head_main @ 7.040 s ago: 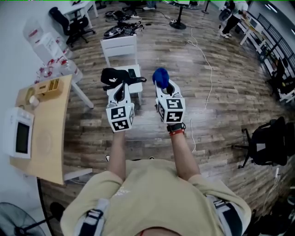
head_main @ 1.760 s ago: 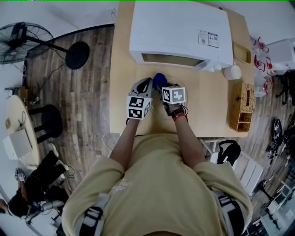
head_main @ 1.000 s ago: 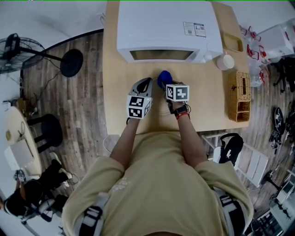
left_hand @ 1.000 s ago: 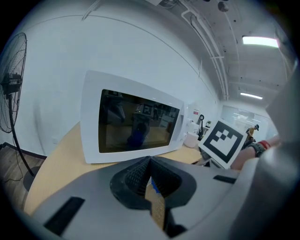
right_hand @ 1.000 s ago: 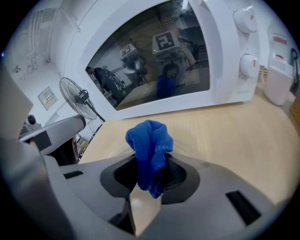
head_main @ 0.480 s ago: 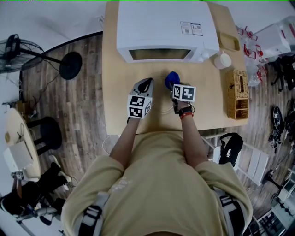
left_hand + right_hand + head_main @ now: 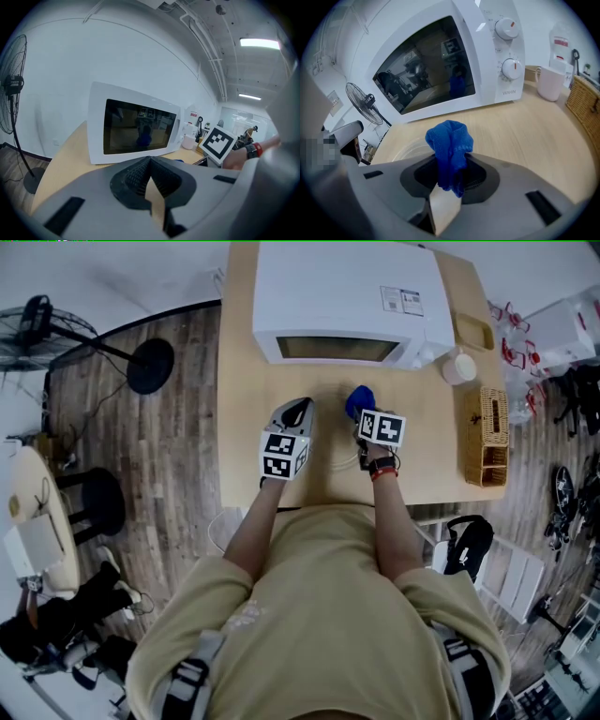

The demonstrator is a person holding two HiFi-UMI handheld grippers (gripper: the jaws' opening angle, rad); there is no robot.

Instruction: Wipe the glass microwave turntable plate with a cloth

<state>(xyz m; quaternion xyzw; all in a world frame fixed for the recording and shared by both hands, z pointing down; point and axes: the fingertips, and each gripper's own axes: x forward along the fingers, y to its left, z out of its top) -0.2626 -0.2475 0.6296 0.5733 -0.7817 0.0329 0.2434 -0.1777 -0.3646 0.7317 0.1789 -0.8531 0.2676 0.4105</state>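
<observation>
The glass turntable plate lies flat on the wooden table in front of the white microwave, whose door is closed. In the head view the plate is only a faint rim between the grippers. My right gripper is shut on a bunched blue cloth, held just above the table right of the plate. The cloth sticks out past the jaws. My left gripper hovers at the plate's left side, shut and holding nothing.
A white mug stands by the microwave's right corner, and a wicker basket sits near the table's right edge. A standing fan and a black stool are on the floor to the left.
From 7 s ago the view swung from the open floor to the table. In the last second my right gripper moved to the right with the cloth; the left gripper held still.
</observation>
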